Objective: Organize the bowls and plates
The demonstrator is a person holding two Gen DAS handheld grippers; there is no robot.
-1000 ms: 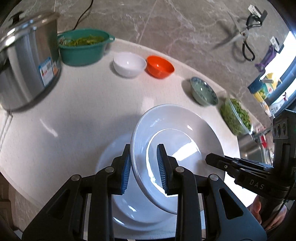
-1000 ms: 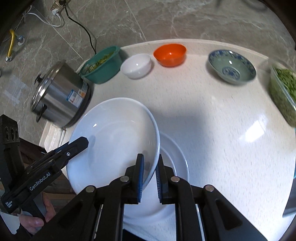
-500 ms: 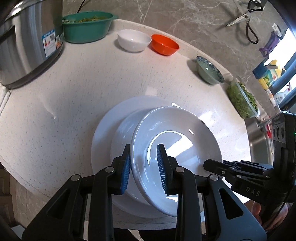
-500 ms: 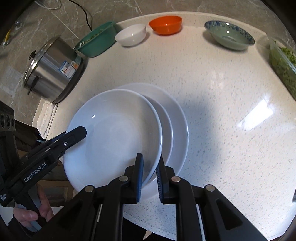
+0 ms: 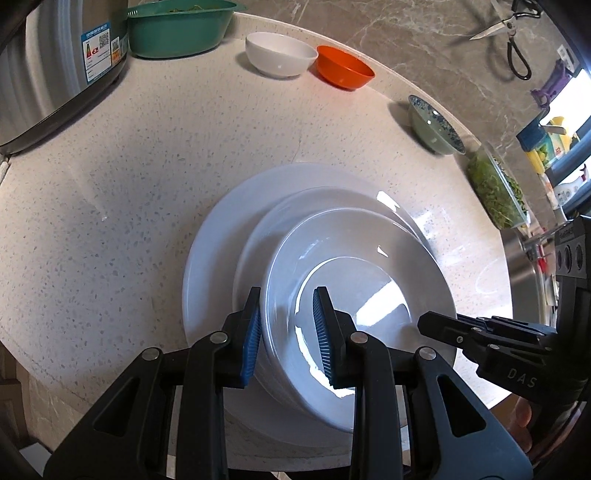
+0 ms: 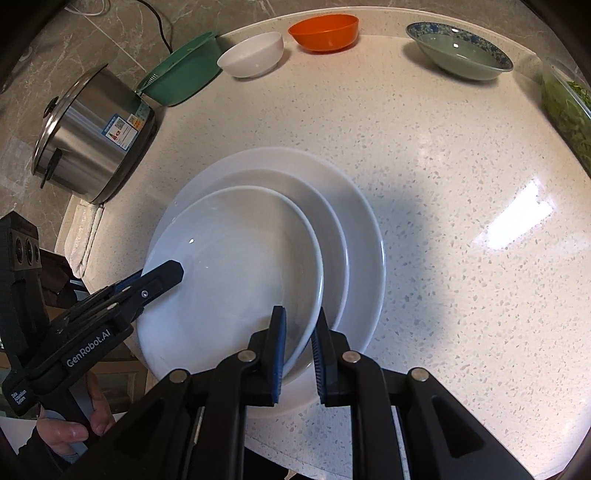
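Note:
A white deep plate (image 5: 354, 266) (image 6: 236, 258) sits low on a stack: a middle white plate (image 5: 258, 236) (image 6: 332, 221) on a large white plate (image 5: 210, 236) (image 6: 365, 229). My left gripper (image 5: 286, 328) has its pads on either side of the deep plate's near-left rim. My right gripper (image 6: 299, 339) straddles the opposite rim with a slightly wider gap. A white bowl (image 5: 280, 55) (image 6: 251, 55), an orange bowl (image 5: 345, 72) (image 6: 325, 31) and a blue-patterned green bowl (image 5: 436, 125) (image 6: 461, 55) stand along the counter's far edge.
A steel pot (image 5: 51, 66) (image 6: 96, 136) and a teal colander of greens (image 5: 177, 29) (image 6: 184, 70) stand at the left. A clear box of greens (image 5: 495, 192) (image 6: 565, 107) is at the right. Scissors (image 5: 513, 40) hang on the wall.
Both grippers have lowered the deep plate onto the stack of two plates. The right gripper's jaws have parted slightly.

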